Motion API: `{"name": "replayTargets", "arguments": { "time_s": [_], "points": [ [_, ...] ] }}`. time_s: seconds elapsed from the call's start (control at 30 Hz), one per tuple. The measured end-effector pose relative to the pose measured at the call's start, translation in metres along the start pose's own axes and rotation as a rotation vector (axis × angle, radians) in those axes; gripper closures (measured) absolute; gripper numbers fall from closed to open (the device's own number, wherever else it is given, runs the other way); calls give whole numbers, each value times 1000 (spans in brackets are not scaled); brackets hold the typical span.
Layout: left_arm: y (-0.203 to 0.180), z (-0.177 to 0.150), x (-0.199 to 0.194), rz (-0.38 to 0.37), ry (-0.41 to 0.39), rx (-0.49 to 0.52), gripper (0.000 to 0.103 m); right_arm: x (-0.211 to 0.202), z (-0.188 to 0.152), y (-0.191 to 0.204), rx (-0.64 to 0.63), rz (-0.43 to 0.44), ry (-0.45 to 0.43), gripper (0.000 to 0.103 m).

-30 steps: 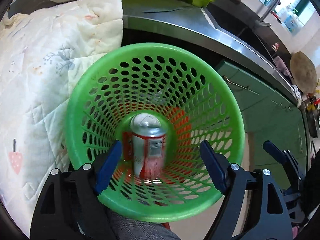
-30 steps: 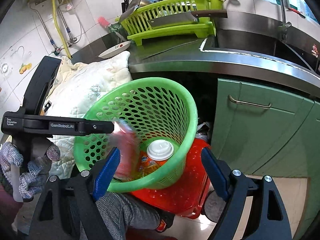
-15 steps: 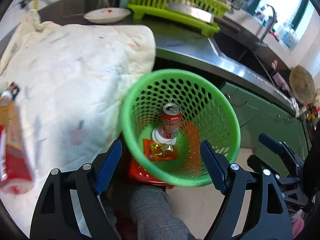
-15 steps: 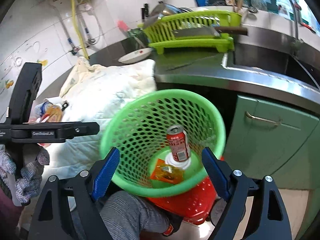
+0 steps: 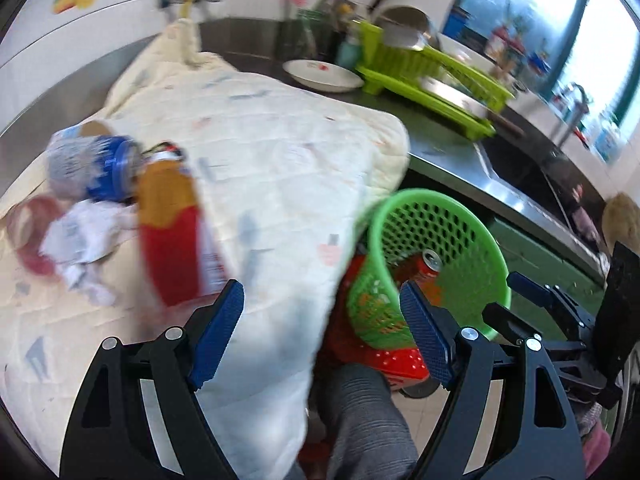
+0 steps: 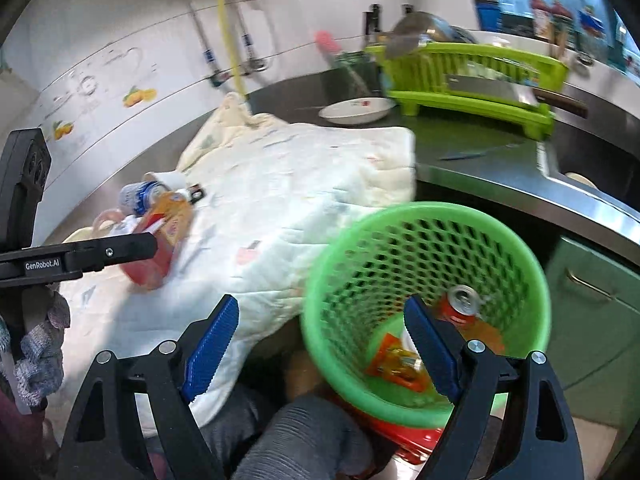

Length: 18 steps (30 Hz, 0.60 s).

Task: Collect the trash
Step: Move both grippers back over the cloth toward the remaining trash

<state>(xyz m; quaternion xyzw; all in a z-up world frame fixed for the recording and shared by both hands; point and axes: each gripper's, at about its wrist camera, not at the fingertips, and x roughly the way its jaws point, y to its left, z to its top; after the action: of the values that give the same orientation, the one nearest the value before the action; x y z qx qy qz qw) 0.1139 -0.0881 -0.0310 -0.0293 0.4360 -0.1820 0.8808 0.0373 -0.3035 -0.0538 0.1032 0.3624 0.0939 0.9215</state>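
Both claws have swung away from the green basket toward the quilted cloth on the worktop, and the red can seen dropping a second ago now lies inside the basket with an orange wrapper and a white lid. The left claw stands wide with nothing between its pads; the right claw is equally wide and empty, its jaws having just eased a little further apart.

Remaining trash sits in a cluster on the cloth: an orange-and-red packet, a blue-capped bottle behind it, crumpled white paper and what looks like a reddish ring, though blur makes that last one uncertain.

The packet lies nearest the left claw, so it is probably the next pick. It would be best to approach along its length, straddle the narrow sides, and come down low enough to catch the packet without pinching the cloth beneath. The paper touches the packet, so close slowly and lift straight up. The right claw is best kept beside the basket rim, clear of the drop path.
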Motion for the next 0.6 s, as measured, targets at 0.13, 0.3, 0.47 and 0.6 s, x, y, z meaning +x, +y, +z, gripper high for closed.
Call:
{"name": "replayTargets", "arguments": {
  "time_s": [0.13, 0.3, 0.47, 0.6],
  "points": [
    [34, -3, -16, 57, -29, -39, 24, 14, 8, 28, -43, 50, 15, 21],
    [79, -9, -28, 128, -50, -110, 24, 34, 19, 63, -90, 111, 40, 21],
    [116, -17, -38, 170, -62, -178, 24, 57, 31, 94, -116, 173, 77, 21],
    [138, -26, -48, 191, -76, -213, 24, 81, 46, 120, -125, 215, 115, 21]
  ]
}}
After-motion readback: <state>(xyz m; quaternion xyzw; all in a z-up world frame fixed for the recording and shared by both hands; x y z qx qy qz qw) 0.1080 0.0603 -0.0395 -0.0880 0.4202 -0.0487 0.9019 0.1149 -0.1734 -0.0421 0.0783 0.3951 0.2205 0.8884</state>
